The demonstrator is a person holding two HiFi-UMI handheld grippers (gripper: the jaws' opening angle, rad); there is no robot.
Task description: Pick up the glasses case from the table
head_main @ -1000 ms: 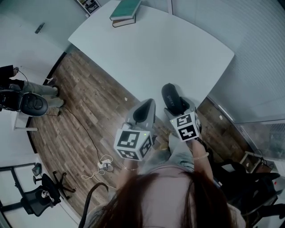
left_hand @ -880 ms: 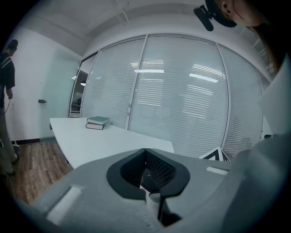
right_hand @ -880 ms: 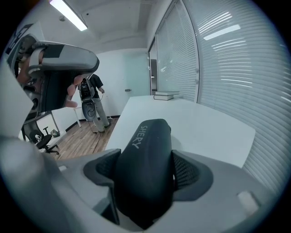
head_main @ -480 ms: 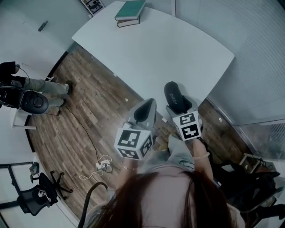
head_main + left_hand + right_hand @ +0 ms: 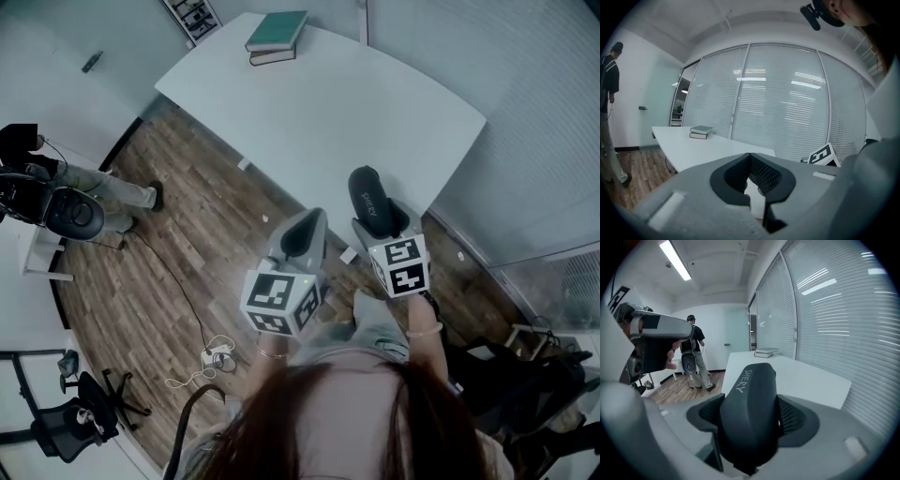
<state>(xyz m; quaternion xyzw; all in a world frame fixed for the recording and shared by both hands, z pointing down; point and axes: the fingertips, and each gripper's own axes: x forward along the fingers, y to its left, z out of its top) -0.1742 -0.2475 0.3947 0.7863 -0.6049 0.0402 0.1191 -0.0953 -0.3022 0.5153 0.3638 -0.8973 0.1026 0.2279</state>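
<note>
The black glasses case (image 5: 369, 199), marked "SHERY", is held off the white table (image 5: 328, 103), just off its near edge and over the wooden floor. My right gripper (image 5: 379, 223) is shut on it; in the right gripper view the case (image 5: 749, 404) fills the gap between both jaw pads of the right gripper (image 5: 752, 423). Beside it on the left, my left gripper (image 5: 304, 231) hangs over the floor, jaws together with nothing between them. In its own view the left gripper (image 5: 753, 177) points toward the table (image 5: 689, 147).
A stack of two books (image 5: 277, 36) lies at the table's far end. A person (image 5: 89, 187) stands by a black chair (image 5: 73, 217) at the left. Cables (image 5: 214, 349) lie on the wooden floor. Glass walls with blinds (image 5: 525, 112) run along the right.
The right gripper with the case has drifted a little right, away from the table's edge. The person at the left has stepped. The left gripper has hardly moved.
</note>
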